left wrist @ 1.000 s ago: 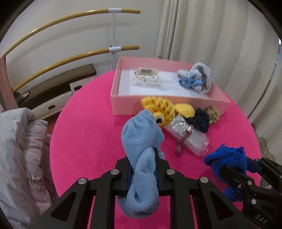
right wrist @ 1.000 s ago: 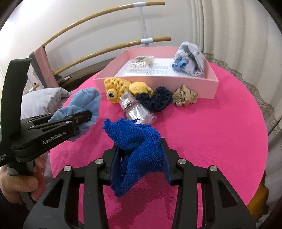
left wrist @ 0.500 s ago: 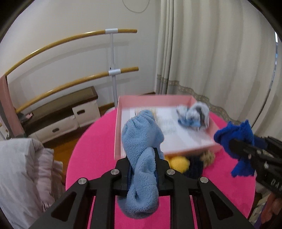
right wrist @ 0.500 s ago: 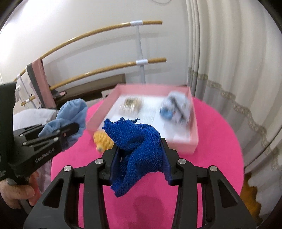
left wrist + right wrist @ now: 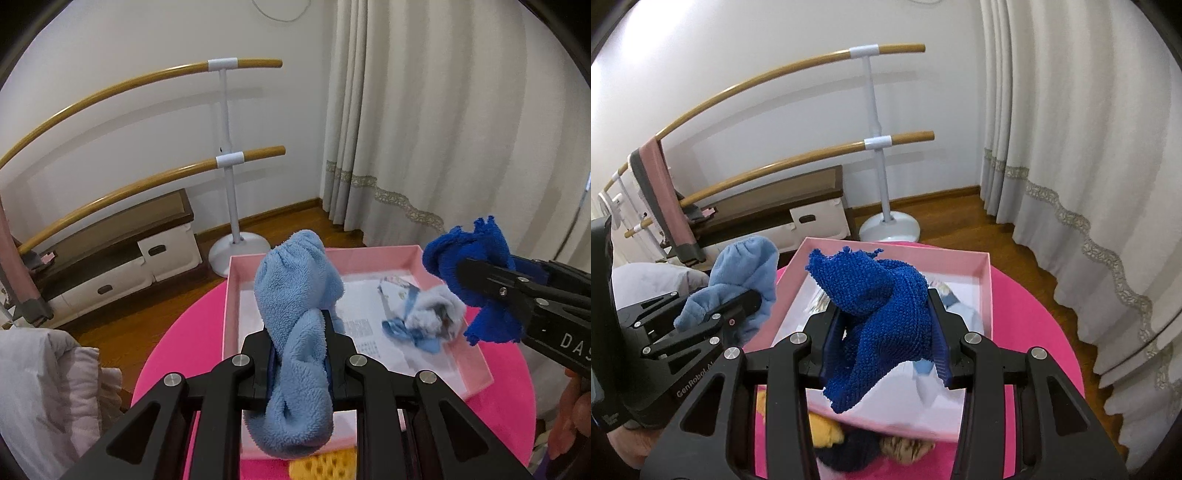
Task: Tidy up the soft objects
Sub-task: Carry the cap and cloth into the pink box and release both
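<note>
Left wrist view: the left gripper (image 5: 300, 354) has its jaws clamped tight on a fluffy light blue sock (image 5: 297, 325), whose bunched top rises above the jaws while its lower end hangs below them. Just beyond the jaws sits the pink box (image 5: 229, 295) on the pink round counter (image 5: 177, 347), with a white paper sheet and a pale blue and white soft bundle (image 5: 424, 319) lying inside, to the right of the jaws. Further right, the right gripper (image 5: 480, 284) pinches a dark blue knitted cloth (image 5: 476, 254) in the air above the box's right edge. A yellow crocheted piece (image 5: 325, 467) peeks out below the jaws, at the box's near wall. Right wrist view: the right gripper (image 5: 882, 332) holds the dark blue knitted cloth (image 5: 882, 310) squeezed between its closed jaws, the cloth spilling above and below them, directly over the pink box (image 5: 984, 291). To the left of the jaws, the left gripper (image 5: 738, 306) carries the light blue sock (image 5: 746, 273) near the box's left wall. Below the jaws, outside the box's near wall, lie a yellow piece (image 5: 827, 432), a dark navy piece (image 5: 849, 450) and a beige scrunchie (image 5: 905, 448), all blurred.
</note>
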`<state>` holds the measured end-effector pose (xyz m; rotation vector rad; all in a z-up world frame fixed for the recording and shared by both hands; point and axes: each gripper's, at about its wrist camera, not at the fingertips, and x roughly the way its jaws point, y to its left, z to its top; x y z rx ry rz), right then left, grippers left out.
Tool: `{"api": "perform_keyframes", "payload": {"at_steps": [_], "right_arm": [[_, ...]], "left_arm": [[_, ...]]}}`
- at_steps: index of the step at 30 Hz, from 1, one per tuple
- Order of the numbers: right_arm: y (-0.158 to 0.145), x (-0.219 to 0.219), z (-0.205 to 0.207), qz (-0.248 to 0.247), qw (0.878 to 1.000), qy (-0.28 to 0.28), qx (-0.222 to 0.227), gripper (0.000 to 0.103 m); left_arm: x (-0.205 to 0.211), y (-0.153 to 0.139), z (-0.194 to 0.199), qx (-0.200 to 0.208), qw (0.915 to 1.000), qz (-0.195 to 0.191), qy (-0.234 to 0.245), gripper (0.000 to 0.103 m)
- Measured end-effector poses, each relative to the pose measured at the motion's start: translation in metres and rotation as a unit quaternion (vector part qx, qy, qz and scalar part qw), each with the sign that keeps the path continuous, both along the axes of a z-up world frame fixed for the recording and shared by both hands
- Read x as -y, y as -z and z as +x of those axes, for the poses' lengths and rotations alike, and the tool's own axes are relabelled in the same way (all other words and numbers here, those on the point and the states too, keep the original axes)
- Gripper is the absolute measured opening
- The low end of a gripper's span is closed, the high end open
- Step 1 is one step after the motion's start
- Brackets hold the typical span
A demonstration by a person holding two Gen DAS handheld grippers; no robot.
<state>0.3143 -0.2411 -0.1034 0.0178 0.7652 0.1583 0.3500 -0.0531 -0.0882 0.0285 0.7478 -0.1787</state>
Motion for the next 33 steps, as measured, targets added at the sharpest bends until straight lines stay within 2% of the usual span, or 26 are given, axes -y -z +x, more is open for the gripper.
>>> {"api": "perform_keyframes", "payload": {"at_steps": [7, 19, 26, 28, 29, 30, 31, 32, 33], "right_arm": [[0.013, 0.001, 0.041, -0.003, 1.000, 0.003, -0.023, 0.039], [0.044, 0.004, 0.080, -0.006, 0.998, 0.010, -0.068, 0.040], [0.052, 0.005, 0.087, -0.006, 0.997, 0.011, -0.080, 0.040], [0.055, 0.005, 0.091, -0.005, 0.996, 0.009, -0.084, 0.045], [0.056, 0.005, 0.091, -0.004, 0.996, 0.010, -0.086, 0.046], [0.057, 0.006, 0.092, -0.003, 0.996, 0.011, -0.087, 0.049], [0.057, 0.006, 0.092, 0.002, 0.996, 0.010, -0.086, 0.051], [0.058, 0.007, 0.092, 0.004, 0.996, 0.009, -0.086, 0.053], [0.058, 0.008, 0.091, 0.005, 0.996, 0.011, -0.084, 0.061]], "left_arm": [[0.009, 0.008, 0.055, -0.016, 0.9999, -0.001, 0.003, 0.016], [0.022, 0.032, 0.141, -0.071, 0.9974, 0.000, 0.011, 0.016], [0.030, 0.036, 0.163, -0.080, 0.9966, 0.007, 0.018, 0.021], [0.035, 0.037, 0.164, -0.083, 0.9963, 0.012, 0.021, 0.024], [0.036, 0.038, 0.165, -0.084, 0.9962, 0.016, 0.018, 0.034], [0.037, 0.038, 0.164, -0.085, 0.9961, 0.020, 0.015, 0.051], [0.038, 0.039, 0.164, -0.086, 0.9960, 0.021, 0.010, 0.061], [0.038, 0.038, 0.162, -0.084, 0.9963, 0.019, 0.008, 0.076], [0.038, 0.037, 0.161, -0.079, 0.9967, 0.017, 0.007, 0.083]]}}
